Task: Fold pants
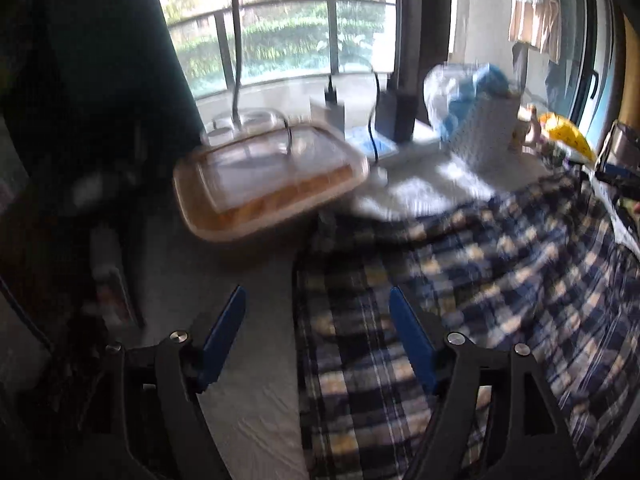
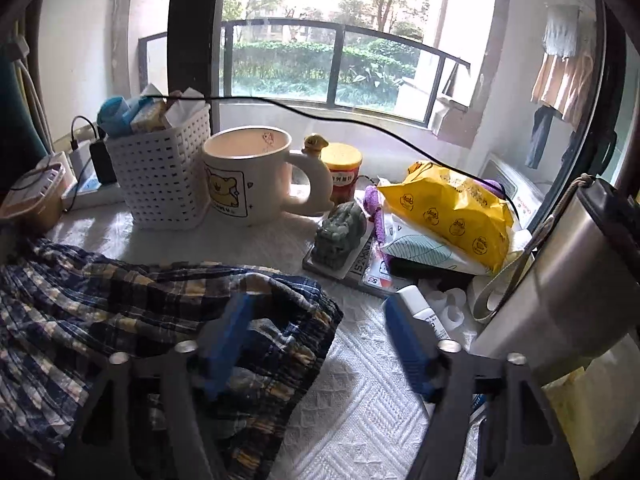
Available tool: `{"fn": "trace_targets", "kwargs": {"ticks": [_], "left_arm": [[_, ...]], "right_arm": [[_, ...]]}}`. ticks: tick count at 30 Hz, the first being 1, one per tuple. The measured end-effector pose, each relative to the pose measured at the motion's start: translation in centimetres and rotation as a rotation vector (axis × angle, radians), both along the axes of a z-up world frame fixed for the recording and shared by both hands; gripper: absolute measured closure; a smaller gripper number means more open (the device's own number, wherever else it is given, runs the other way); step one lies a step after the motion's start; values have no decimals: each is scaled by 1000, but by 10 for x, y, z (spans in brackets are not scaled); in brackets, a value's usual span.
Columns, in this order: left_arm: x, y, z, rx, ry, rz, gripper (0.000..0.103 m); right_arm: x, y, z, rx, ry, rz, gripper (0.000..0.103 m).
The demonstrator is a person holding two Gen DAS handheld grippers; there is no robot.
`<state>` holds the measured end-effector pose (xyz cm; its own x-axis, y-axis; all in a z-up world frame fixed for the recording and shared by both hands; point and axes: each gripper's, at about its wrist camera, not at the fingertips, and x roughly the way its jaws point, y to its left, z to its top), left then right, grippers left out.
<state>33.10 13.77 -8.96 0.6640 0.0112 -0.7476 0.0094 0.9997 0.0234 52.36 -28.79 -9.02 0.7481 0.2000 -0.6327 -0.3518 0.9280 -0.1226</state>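
Hand-held gripper on my left stands wide, its blue fingers spread over the near edge of the plaid pants, with nothing pinched between them. One finger hangs over bare desk, the other over the cloth. My right hand-held gripper is wide as well; its left finger lies above the gathered waistband end of the pants, its right finger above the white textured cover, and I see no cloth held.

The pants lie on the desk in a loose, rumpled spread, blue, navy and cream check, stretching from one hand-held gripper to the other. The right wrist view shows one end doubled over itself, so I judge that a first fold may be laid, though the blur in the left wrist view keeps me from being sure. Edges look uneven and wrinkled. I judge the task partly done at most: the cloth wants smoothing and at least one more fold before it makes a tidy bundle.

Clutter crowds the far side: a white basket, a cream mug, a yellow packet, a lidded food container.
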Motion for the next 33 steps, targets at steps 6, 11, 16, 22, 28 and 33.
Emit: {"fn": "trace_targets", "kwargs": {"ticks": [6,11,16,22,28,33], "left_arm": [[7,-9,-40,-22,124,-43,31],[8,-33,-37,8,83,-122,101],[22,-35,-30,98,26,-71,102],[44,-28,-13,155,-44,-3,102],[36,-15,18,63,-135,22,94],[-13,-16,46,46,-218,14,39]], "right_arm": [[-13,-7,-15,5,70,21,18],[-26,-7,-29,17,127,63,19],[-25,0,-43,58,187,114,31],[-27,11,-40,-25,172,132,85],[-39,-11,-23,-13,117,61,85],[-81,-38,-7,49,91,60,53]]}}
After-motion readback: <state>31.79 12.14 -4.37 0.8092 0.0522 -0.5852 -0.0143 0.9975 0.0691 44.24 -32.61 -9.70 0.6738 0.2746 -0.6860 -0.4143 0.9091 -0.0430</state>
